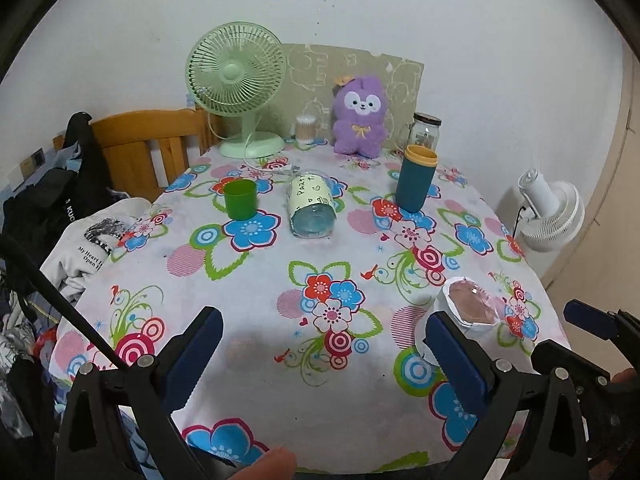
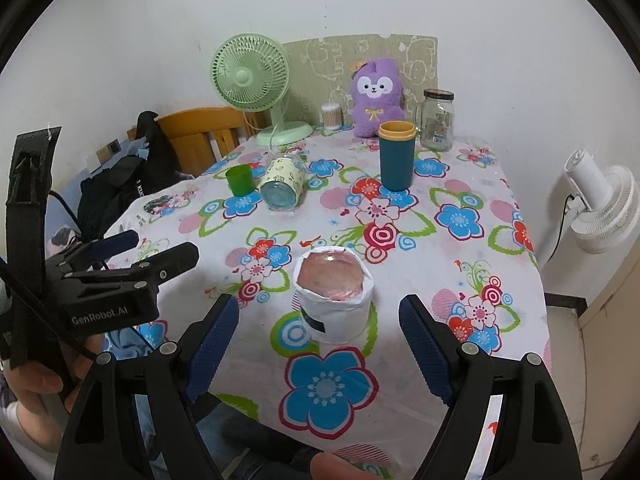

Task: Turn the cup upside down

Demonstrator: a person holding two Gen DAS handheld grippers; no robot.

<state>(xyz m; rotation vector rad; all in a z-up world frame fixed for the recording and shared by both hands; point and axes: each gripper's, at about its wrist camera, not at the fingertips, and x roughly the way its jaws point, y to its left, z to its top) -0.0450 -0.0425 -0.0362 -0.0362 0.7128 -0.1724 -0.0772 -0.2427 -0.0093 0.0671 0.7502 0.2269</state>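
A glass cup wrapped in white paper [image 2: 334,300] stands on the floral tablecloth near the front edge, its pinkish flat glass end facing up. It also shows in the left wrist view [image 1: 466,312]. My right gripper [image 2: 320,344] is open, with the cup just ahead between its blue-padded fingers, apart from both. My left gripper [image 1: 324,354] is open and empty over the cloth, left of the cup. It shows in the right wrist view [image 2: 144,248] too.
A green cup [image 1: 240,199], a paper-wrapped glass lying on its side [image 1: 312,206] and a teal tumbler with a yellow rim [image 1: 416,178] stand mid-table. A green fan [image 1: 236,84], purple plush [image 1: 360,116] and jar [image 1: 426,132] line the back. Clothes on a chair at left.
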